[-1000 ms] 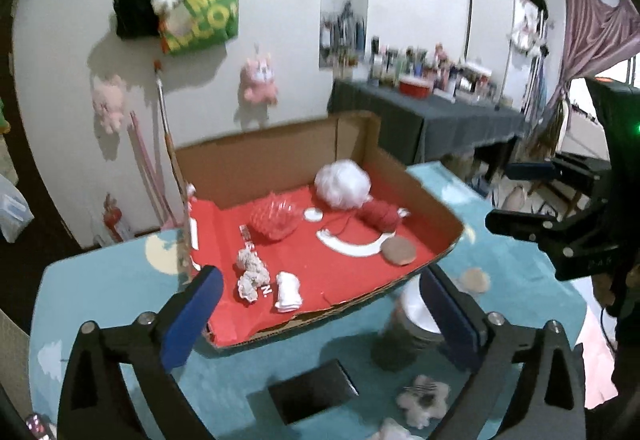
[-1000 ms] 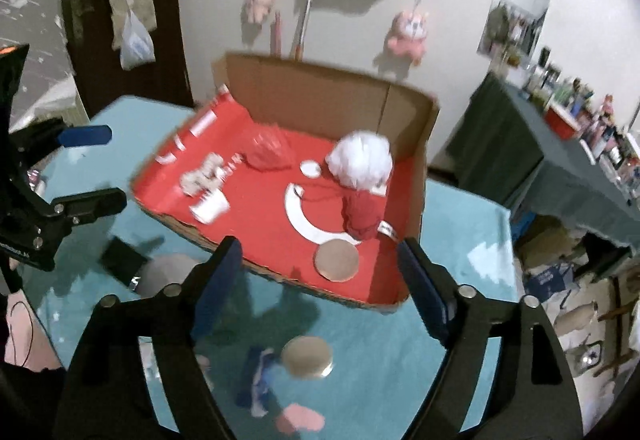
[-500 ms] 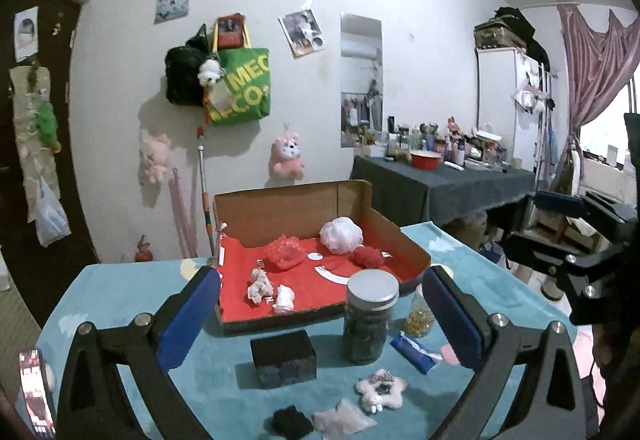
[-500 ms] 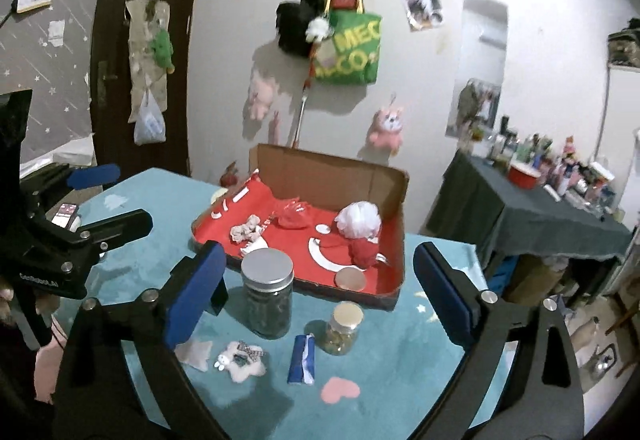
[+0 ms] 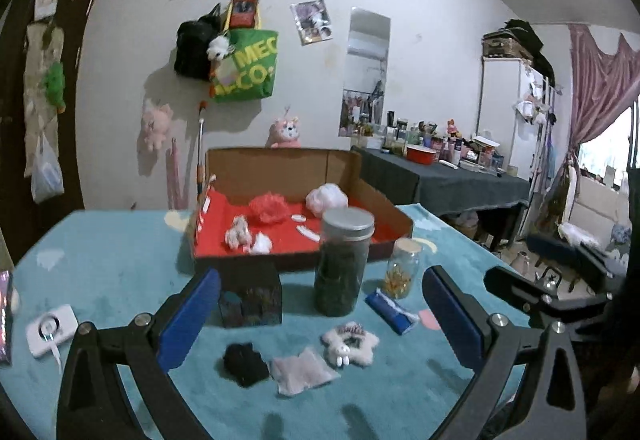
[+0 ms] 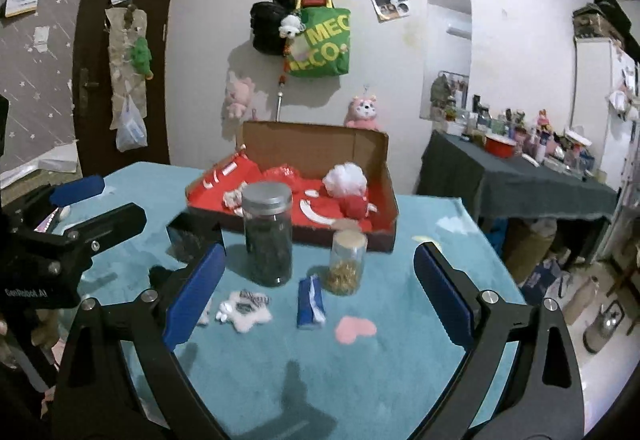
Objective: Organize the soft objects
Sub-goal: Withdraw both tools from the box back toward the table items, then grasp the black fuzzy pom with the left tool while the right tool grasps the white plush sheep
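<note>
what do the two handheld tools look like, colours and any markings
Both match: the left tool and right tool are black Y-shaped frames with silver screws and flat blue pads on the fingers. In the right wrist view, the left tool's black body carries small white lettering, too blurred to read. No cables show.

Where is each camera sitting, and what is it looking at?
Left wrist: sits on the left gripper, looking along its open blue fingers across the teal table at the cardboard box; the right gripper shows at the right edge.
Right wrist: sits on the right gripper, open and empty, facing the same box from further right; the left gripper shows at the left edge.
Both share the box, the tall dark jar, the small jar and the white star plush.
</note>
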The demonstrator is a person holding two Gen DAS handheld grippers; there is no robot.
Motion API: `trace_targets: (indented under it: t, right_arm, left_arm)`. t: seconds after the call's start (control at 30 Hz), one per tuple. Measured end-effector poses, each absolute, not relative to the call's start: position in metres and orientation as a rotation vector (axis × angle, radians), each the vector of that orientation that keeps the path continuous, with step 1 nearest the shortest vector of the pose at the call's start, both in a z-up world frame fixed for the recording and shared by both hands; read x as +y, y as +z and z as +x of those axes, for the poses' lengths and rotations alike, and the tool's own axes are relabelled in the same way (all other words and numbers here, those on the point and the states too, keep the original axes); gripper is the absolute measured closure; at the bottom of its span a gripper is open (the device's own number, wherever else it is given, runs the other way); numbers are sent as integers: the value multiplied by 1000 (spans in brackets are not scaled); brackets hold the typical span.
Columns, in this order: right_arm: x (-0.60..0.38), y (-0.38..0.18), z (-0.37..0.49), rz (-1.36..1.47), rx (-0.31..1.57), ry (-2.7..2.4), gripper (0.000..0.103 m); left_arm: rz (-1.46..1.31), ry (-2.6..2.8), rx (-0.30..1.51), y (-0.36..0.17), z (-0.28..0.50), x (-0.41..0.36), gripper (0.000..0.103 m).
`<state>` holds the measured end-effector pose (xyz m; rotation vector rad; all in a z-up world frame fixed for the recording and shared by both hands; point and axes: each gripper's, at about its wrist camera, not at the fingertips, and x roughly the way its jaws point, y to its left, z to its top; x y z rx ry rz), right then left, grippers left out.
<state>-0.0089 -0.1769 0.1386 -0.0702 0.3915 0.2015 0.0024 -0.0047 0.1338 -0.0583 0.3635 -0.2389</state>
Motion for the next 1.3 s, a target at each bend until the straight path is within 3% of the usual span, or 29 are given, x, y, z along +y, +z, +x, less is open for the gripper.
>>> trace_targets:
  t: [0.7, 1.3]
  right_arm:
    - [-183, 49, -6, -4, 515, 151, 6]
    - [-178, 30, 7, -6, 591, 160, 6]
  left_arm:
    - [-37, -179, 513, 58, 11, -10, 0]
    - [-80, -148, 620, 37, 32, 12, 0]
